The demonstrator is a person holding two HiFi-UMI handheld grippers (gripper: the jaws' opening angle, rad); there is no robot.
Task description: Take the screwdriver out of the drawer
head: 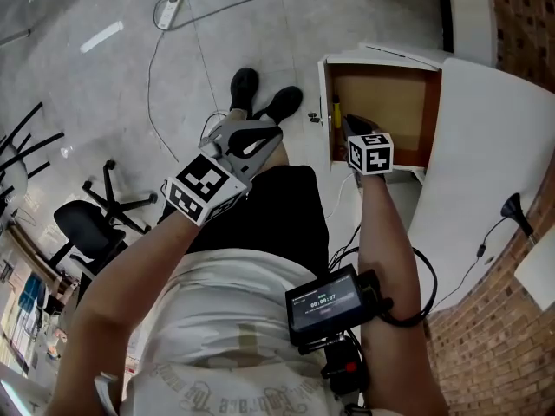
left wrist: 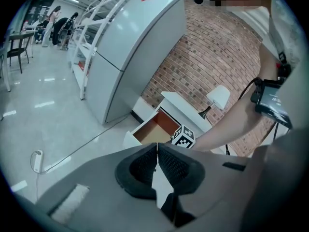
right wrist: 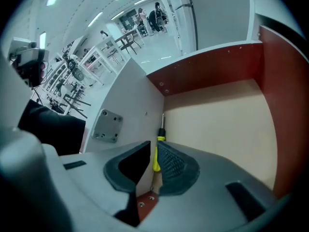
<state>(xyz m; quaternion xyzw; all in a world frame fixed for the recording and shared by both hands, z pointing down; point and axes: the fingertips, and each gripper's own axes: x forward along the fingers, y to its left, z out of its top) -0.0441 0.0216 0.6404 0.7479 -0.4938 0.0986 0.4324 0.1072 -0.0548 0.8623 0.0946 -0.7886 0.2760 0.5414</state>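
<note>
The white drawer [head: 324,102] stands pulled out, its tan floor [right wrist: 222,124] showing. A screwdriver with a yellow handle [right wrist: 156,154] lies along the drawer's left wall, also visible as a thin yellow strip, the screwdriver [head: 336,115]. My right gripper [right wrist: 155,148] hovers over it, jaws a narrow gap apart, with the handle showing in that gap below them. In the head view the right gripper [head: 351,126] is over the drawer's near left corner. My left gripper [head: 270,133] is held over the floor left of the drawer; the left gripper [left wrist: 157,151] is shut on nothing.
A white desk top [head: 486,172] runs right of the drawer with a black lamp [head: 516,206] on it. A brick wall [left wrist: 212,47] stands behind. A cable [head: 154,102] and power strip [head: 166,11] lie on the floor. An office chair [head: 87,219] stands left.
</note>
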